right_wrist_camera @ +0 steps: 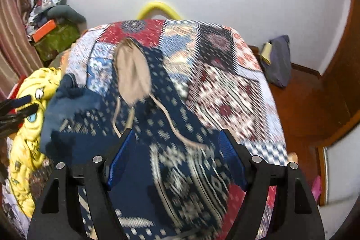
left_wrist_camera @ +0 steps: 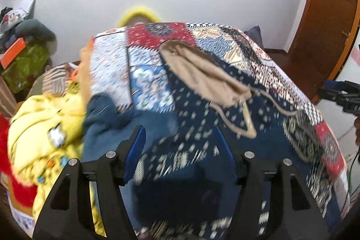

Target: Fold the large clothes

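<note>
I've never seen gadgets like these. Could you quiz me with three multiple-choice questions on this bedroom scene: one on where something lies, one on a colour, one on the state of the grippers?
1. Where does the beige drawstring garment lie?
A. On the floor by the door
B. On the navy patterned cloth spread over the bed
C. Hung on the wall

2. What colour is the cartoon-print cloth heaped at the bed's left side?
A. Yellow
B. Purple
C. White

3. How do the jaws of the left gripper and right gripper stand?
A. Both clamped on the beige garment
B. One shut, one open
C. Both apart, holding nothing

Answers: 1 B, it rests on the navy cloth in both views. 2 A, it is bright yellow. 3 C, each pair of blue pads stands wide with only the bed behind.
</note>
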### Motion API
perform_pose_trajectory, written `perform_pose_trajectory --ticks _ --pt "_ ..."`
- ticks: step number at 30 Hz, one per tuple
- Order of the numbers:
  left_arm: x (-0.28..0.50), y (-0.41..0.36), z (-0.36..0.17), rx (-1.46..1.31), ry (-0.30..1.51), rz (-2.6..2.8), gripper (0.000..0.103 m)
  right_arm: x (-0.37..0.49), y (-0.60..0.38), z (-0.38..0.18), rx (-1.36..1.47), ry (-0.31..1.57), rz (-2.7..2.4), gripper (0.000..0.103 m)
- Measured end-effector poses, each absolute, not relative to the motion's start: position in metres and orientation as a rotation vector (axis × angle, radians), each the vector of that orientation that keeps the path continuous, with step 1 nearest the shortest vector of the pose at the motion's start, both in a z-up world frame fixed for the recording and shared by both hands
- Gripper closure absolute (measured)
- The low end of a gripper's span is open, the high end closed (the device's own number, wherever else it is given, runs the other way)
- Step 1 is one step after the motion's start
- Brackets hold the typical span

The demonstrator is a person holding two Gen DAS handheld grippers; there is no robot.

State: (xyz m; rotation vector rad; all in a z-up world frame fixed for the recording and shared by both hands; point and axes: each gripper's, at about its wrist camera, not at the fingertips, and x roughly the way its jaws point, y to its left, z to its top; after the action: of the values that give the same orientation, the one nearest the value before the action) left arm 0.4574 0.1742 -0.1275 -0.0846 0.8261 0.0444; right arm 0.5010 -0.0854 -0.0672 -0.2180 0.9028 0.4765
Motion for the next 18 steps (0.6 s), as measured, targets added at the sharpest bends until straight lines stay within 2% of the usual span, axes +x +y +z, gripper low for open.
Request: perform_pose_trajectory --ticks 11,18 --pt "0.565 0.17 -0.196 -0.168 0.959 0.027 0.038 0.601 -0.004 -0.146 -0.262 1.058 0.473 0.03" --pt "0.618 0.198 -0.258 -0.454 1.038 0.117 0.038 0.626 0.006 -0.193 -0.265 1.137 0.413 0.031"
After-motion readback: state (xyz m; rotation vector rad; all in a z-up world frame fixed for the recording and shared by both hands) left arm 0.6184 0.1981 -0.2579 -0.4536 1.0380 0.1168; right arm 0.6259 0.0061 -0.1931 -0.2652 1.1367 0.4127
